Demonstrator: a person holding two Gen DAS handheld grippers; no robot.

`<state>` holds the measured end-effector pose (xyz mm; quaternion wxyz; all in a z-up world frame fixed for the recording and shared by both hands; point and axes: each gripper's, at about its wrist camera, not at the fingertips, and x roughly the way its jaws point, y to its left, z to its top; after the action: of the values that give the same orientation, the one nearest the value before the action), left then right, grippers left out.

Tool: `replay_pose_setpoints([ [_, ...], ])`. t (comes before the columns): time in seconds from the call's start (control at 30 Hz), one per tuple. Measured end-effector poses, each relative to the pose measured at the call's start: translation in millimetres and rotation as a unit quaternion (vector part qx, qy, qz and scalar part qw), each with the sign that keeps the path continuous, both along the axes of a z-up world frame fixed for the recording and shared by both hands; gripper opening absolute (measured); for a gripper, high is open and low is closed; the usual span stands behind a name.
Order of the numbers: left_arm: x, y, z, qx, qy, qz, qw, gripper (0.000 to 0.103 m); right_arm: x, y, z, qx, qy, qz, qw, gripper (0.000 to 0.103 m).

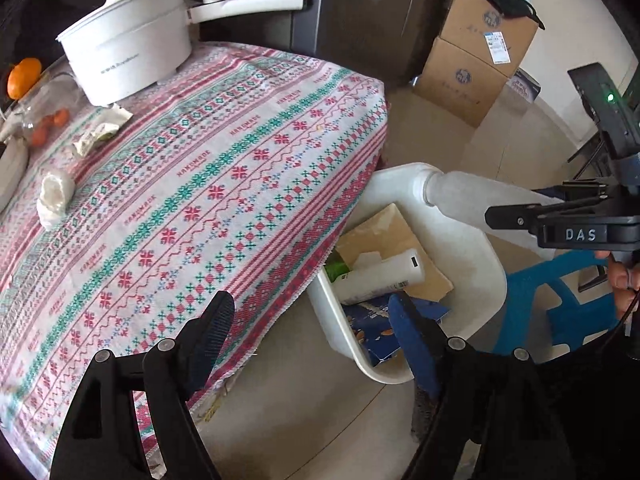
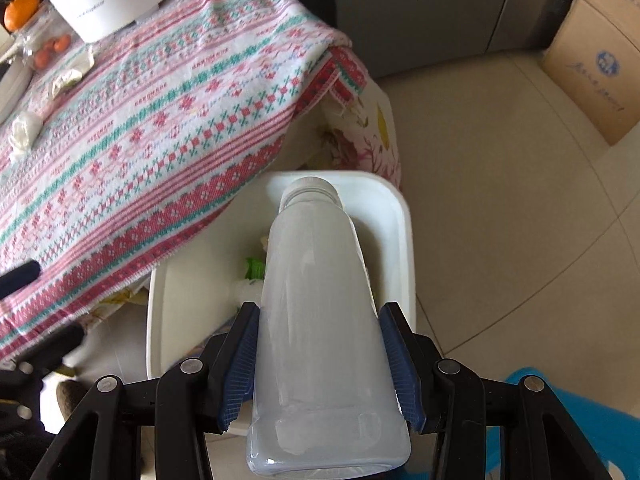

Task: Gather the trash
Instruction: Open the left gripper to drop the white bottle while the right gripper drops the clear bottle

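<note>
My right gripper (image 2: 320, 312) is shut on a milky white plastic bottle (image 2: 316, 320), cap pointing away, held over a white bin (image 2: 400, 216) on the floor beside the table. The left wrist view shows the same bottle (image 1: 472, 196) above the bin (image 1: 460, 248). Inside the bin lie a white tube (image 1: 380, 276), brown cardboard (image 1: 392, 232) and a blue carton (image 1: 376, 328). My left gripper (image 1: 310, 312) is open and empty, at the table edge over the bin's near side. A crumpled tissue (image 1: 54, 196) and a wrapper (image 1: 100, 128) lie on the patterned tablecloth (image 1: 224, 168).
At the table's far left stand a white pot (image 1: 128, 48) with a long handle, an orange (image 1: 24, 78) and a bag of small oranges (image 1: 48, 124). Cardboard boxes (image 1: 476, 56) are stacked against the wall. A blue plastic stool (image 1: 560, 304) stands right of the bin.
</note>
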<state>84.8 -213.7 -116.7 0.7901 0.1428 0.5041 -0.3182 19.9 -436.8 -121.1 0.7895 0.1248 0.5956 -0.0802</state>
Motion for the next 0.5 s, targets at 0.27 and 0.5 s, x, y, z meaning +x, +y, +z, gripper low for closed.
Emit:
replay_pose_setpoints([
  [0.27, 6.6, 25.9, 7.5, -0.005, -0.004, 0.029, 0.9996, 0.082, 15.9, 13.2, -29.1, -0.005, 0.054, 0.02, 0.998, 0.054],
  [0.5, 7.9, 43.5, 12.1, -0.006, -0.008, 0.04, 0.9991, 0.082, 21.1, 16.1, -35.4, -0.004, 0.064, 0.017, 0.998, 0.055],
])
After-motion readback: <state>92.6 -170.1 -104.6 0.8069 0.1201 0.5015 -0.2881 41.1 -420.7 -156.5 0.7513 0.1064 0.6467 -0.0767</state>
